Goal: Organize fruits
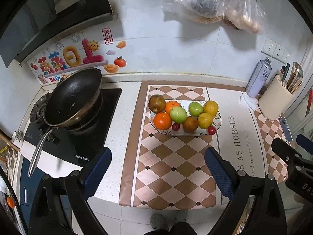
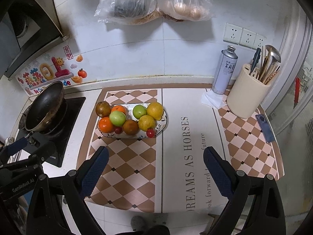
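Note:
A white patterned plate [image 1: 218, 119] [image 2: 164, 121] sits on the checkered mat and holds a pile of fruit: oranges [image 1: 162, 120] [image 2: 105, 125], green apples [image 1: 178, 114] [image 2: 117, 118], yellow lemons [image 1: 210, 107] [image 2: 155, 110], brownish fruits [image 1: 156, 103] [image 2: 103, 108] and small red cherry tomatoes [image 1: 211, 130] [image 2: 150, 132]. My left gripper [image 1: 157, 171] is open and empty, held back from the plate above the mat's front part. My right gripper [image 2: 155, 171] is open and empty, to the right of the plate over the mat's lettering. Each gripper shows at the edge of the other's view.
A black wok [image 1: 73, 99] [image 2: 46, 105] sits on the gas stove at left. A spray can [image 2: 225, 69], a cream utensil holder [image 2: 247, 94] and a phone [image 2: 265, 128] stand at the right. Plastic bags [image 2: 154, 0] hang on the tiled wall.

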A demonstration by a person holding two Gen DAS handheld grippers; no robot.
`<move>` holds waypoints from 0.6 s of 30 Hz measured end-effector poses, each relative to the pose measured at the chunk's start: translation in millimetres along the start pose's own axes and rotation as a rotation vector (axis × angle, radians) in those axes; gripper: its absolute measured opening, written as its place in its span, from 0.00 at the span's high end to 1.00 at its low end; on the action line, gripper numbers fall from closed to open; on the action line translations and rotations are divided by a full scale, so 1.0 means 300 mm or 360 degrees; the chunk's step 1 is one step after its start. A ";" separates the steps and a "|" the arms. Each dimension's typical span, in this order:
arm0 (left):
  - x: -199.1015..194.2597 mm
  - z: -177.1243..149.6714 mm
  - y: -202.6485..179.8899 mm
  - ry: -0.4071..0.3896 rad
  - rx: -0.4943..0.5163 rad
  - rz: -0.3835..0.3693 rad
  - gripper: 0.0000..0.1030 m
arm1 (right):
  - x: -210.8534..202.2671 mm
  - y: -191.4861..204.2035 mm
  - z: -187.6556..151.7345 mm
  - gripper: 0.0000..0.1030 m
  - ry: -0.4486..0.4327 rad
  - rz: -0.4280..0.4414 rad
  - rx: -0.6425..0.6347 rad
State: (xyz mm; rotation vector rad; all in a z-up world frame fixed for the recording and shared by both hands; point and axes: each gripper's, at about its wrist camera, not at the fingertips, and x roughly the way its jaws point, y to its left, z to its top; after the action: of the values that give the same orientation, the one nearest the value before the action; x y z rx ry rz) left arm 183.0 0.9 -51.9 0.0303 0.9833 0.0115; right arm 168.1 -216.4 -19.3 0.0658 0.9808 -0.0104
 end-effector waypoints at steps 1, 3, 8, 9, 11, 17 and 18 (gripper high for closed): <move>-0.004 -0.001 0.001 -0.0008 0.0001 0.0001 0.06 | -0.008 -0.003 -0.002 0.04 -0.0005 -0.0001 0.0002; -0.015 -0.005 0.002 -0.0020 -0.0002 -0.0001 0.06 | -0.020 -0.009 -0.004 0.04 -0.0013 -0.0003 0.0004; -0.032 -0.018 -0.001 -0.0034 -0.0006 -0.0002 0.06 | -0.042 -0.018 -0.011 0.04 -0.0025 -0.0001 0.0000; -0.037 -0.022 -0.004 -0.0037 -0.0004 -0.0003 0.06 | -0.044 -0.019 -0.011 0.04 -0.0026 0.0002 -0.0002; -0.043 -0.026 -0.005 -0.0043 0.0000 0.0002 0.06 | -0.049 -0.019 -0.013 0.04 -0.0029 0.0007 -0.0004; -0.063 -0.038 -0.005 -0.0056 -0.0003 0.0008 0.06 | -0.063 -0.018 -0.023 0.04 -0.0039 0.0013 -0.0013; -0.067 -0.040 -0.006 -0.0058 -0.0004 0.0009 0.06 | -0.064 -0.018 -0.024 0.04 -0.0039 0.0015 -0.0012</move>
State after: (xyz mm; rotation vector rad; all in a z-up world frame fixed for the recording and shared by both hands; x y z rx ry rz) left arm 162.0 -1.2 -42.0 0.0311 0.9468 0.0174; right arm 151.2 -221.8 -7.6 0.0633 0.9562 0.0009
